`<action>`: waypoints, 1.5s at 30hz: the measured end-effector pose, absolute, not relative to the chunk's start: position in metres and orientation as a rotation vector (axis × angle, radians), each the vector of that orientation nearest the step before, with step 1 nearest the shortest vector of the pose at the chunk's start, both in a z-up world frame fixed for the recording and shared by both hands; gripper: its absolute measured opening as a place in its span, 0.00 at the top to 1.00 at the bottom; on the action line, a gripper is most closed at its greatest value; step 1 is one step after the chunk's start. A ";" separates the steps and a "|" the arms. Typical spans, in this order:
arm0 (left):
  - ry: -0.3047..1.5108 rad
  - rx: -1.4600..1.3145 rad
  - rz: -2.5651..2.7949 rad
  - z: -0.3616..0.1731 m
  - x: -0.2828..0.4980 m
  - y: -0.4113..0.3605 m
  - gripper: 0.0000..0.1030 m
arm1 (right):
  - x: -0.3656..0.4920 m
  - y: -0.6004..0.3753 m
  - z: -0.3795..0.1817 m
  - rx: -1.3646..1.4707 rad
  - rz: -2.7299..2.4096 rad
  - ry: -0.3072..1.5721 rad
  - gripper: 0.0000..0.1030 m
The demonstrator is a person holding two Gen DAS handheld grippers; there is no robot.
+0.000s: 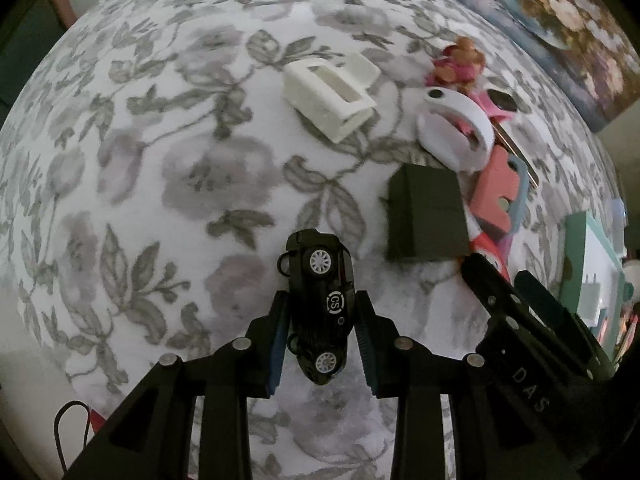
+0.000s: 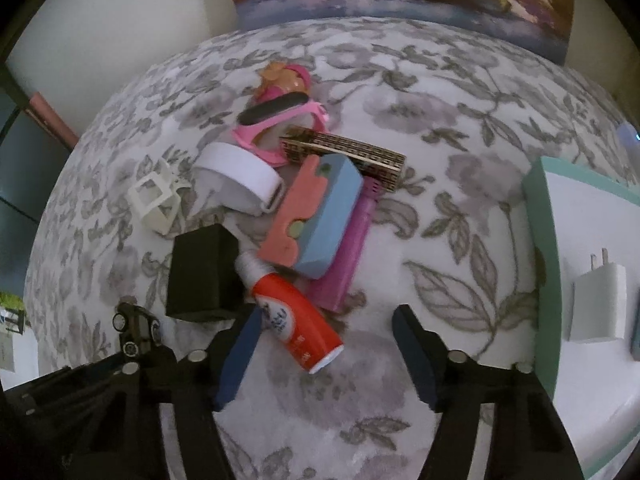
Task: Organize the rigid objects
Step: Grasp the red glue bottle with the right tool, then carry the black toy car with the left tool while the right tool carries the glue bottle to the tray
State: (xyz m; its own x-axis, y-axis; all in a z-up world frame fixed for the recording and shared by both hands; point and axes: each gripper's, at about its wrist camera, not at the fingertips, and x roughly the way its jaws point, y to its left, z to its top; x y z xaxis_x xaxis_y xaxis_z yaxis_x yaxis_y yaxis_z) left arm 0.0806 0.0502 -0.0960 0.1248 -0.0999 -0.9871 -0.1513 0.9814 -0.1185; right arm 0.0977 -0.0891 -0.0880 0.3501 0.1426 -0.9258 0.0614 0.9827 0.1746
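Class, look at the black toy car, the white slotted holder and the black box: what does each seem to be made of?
Toy car: glossy painted metal or hard plastic; it shows highlights and silver wheels.
White slotted holder: matte plastic, probably moulded or printed, with crisp edges.
Black box: matte dark card or plastic; flat faces, no shine.

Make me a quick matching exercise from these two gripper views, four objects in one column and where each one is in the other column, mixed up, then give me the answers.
Things:
1. black toy car
2. red and white tube
3. white charger plug
4. black box

Places:
A. lying in the teal-rimmed tray
B. clamped between the left gripper's pads
C. on the floral cloth, between the car and the tube
D. between the right gripper's spread fingers, not clamped

Pairs: 1-B, 2-D, 3-A, 4-C
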 end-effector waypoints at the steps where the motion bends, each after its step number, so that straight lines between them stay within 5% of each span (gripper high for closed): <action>1: 1.449 -0.214 0.040 -0.096 0.081 0.051 0.68 | 0.099 -0.085 -0.088 0.181 0.060 1.213 0.40; 6: 1.448 -0.212 0.039 -0.096 0.083 0.056 0.67 | 0.100 -0.070 -0.089 0.106 0.083 1.209 0.56; 21: 1.412 -0.202 0.044 -0.091 0.091 0.062 0.68 | 0.086 -0.074 -0.086 0.158 0.120 1.242 0.71; 45: 1.187 -0.199 -0.009 -0.022 0.083 0.045 0.68 | 0.046 -0.152 -0.022 0.374 0.062 1.081 0.76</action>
State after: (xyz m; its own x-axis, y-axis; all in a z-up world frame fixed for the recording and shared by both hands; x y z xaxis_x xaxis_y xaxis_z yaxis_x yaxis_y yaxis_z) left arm 0.0832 0.0447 -0.0218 0.3766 -0.1112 -0.9197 -0.0977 0.9825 -0.1588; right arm 0.0462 -0.1520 -0.0222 0.4754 0.2300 -0.8492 0.1318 0.9357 0.3272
